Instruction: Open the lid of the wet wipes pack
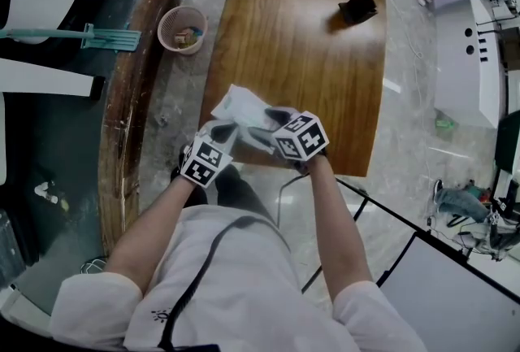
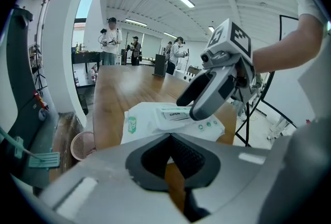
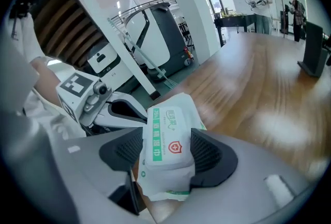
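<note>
Two grippers are on the job, yet none of the opening itself is done. My right gripper (image 3: 166, 153) has its jaws clamped across the wet wipes pack (image 1: 238, 108), the pads pressing either side of the lid (image 3: 164, 135), and it carries the pack in the air above the near edge of the bench (image 1: 309, 58). The lid lies flat and closed, its green label and the tab marked OPEN unlifted. My left gripper (image 2: 171, 150) has its jaws drawn almost together, only a thin slit between them. The pack's near edge seems nipped at their tips, though I can't be sure it is truly caught. What I judge is left: free the lid from my right pads, catch the tab, and flip it up.
</note>
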